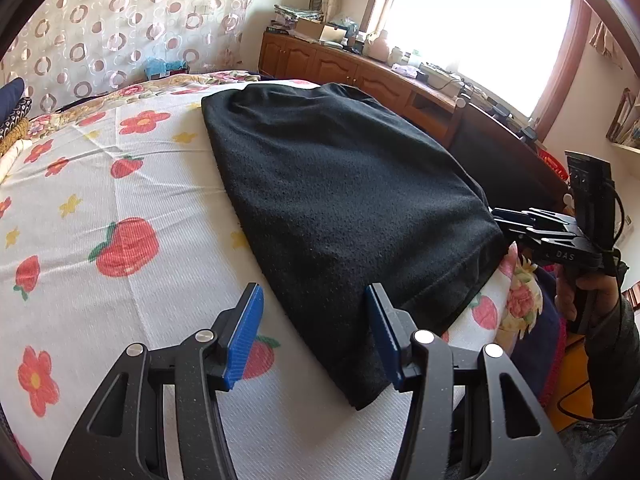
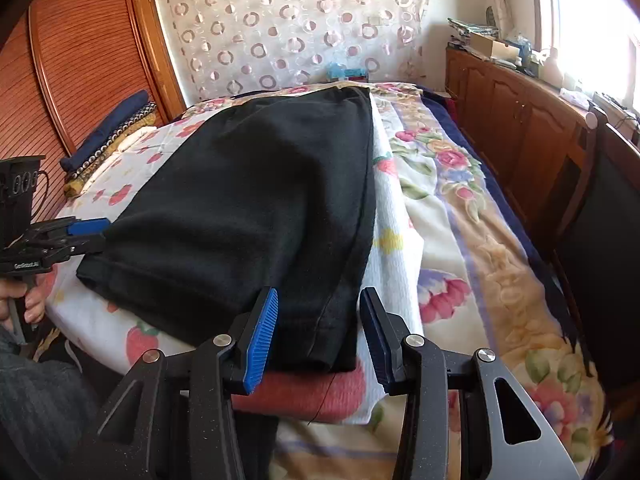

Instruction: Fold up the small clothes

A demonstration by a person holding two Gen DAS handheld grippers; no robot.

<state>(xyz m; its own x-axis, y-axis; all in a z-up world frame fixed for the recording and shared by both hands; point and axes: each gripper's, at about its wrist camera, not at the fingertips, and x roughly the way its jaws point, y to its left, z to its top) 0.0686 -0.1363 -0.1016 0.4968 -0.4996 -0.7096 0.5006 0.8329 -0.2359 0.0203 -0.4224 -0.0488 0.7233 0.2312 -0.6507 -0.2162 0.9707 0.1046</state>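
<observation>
A black garment lies flat on a white strawberry-print sheet on the bed; it also shows in the right wrist view. My left gripper is open, its blue pads astride the garment's near left corner. My right gripper is open, its pads astride the near right corner at the hem. In the left wrist view the right gripper appears at the garment's right edge. In the right wrist view the left gripper appears at the garment's left corner.
A flowered blanket covers the bed's right side. Wooden cabinets with clutter on top run under the window. Folded cloths lie stacked by the wooden wardrobe. A circle-patterned curtain hangs behind the bed.
</observation>
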